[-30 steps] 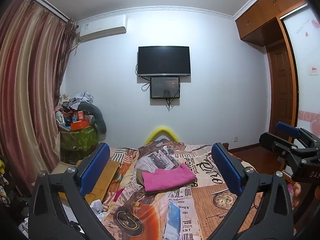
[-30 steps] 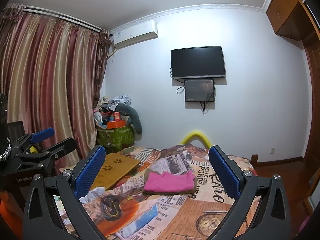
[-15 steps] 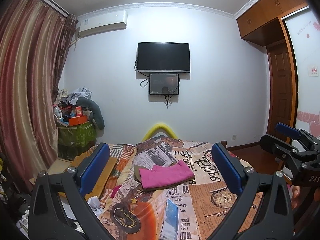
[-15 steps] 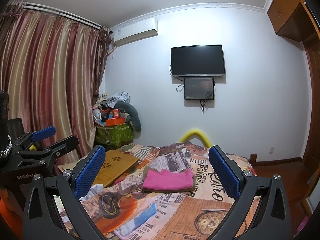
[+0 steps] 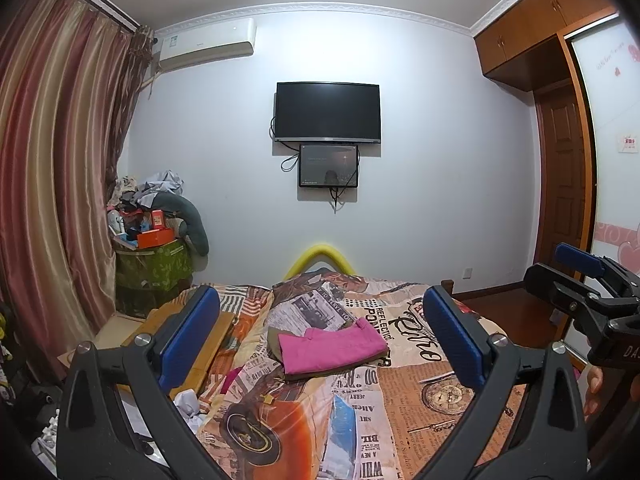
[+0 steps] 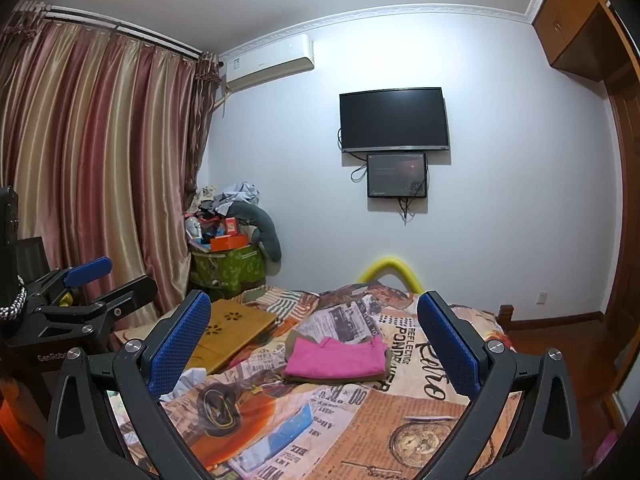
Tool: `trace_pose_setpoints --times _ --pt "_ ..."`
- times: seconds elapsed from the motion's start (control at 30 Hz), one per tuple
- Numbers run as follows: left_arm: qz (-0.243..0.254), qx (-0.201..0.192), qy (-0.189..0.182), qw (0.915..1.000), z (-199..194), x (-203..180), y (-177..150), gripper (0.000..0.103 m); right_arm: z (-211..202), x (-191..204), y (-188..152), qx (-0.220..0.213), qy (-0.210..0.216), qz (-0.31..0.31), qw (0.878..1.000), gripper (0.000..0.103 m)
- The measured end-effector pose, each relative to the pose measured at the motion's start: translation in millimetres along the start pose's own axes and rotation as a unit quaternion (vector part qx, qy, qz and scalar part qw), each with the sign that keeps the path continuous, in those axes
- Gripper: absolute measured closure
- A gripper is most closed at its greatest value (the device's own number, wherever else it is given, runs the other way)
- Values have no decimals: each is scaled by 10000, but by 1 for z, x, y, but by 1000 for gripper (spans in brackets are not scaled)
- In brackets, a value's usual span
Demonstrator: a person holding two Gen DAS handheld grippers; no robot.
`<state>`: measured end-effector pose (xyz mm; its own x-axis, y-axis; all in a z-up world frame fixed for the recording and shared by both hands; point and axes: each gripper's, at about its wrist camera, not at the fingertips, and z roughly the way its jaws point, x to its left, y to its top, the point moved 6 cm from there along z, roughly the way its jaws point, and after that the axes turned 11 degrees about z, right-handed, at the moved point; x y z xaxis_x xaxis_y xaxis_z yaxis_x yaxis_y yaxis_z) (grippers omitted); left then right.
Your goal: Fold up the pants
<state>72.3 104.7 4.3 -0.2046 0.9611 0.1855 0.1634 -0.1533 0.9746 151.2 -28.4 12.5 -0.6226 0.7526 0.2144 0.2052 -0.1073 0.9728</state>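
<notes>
While held well back from the bed [image 5: 420,420], left gripper [image 5: 320,340] and right gripper [image 6: 316,344] both empty, fingers spread wide. Pink pants [image 5: 332,344] folded mid-bed atop an olive garment [image 6: 294,340]. Folding seemingly finished; next, probably withdrawing or fetching another pair.

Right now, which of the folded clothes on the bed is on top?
The pink folded pants are on top. The olive-brown garment lies underneath, only its edges peeking out around the pink one.

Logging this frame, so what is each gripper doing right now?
Left gripper: open, holding nothing, above the bed.
Right gripper: open, holding nothing, short of the pink pants.
</notes>
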Motion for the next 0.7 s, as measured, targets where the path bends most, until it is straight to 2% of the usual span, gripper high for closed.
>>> trace_pose_setpoints --times 0.7 --pt "22 -16 -173 9998 -1 -7 1 0 -2 -2 0 -16 11 51 10000 0"
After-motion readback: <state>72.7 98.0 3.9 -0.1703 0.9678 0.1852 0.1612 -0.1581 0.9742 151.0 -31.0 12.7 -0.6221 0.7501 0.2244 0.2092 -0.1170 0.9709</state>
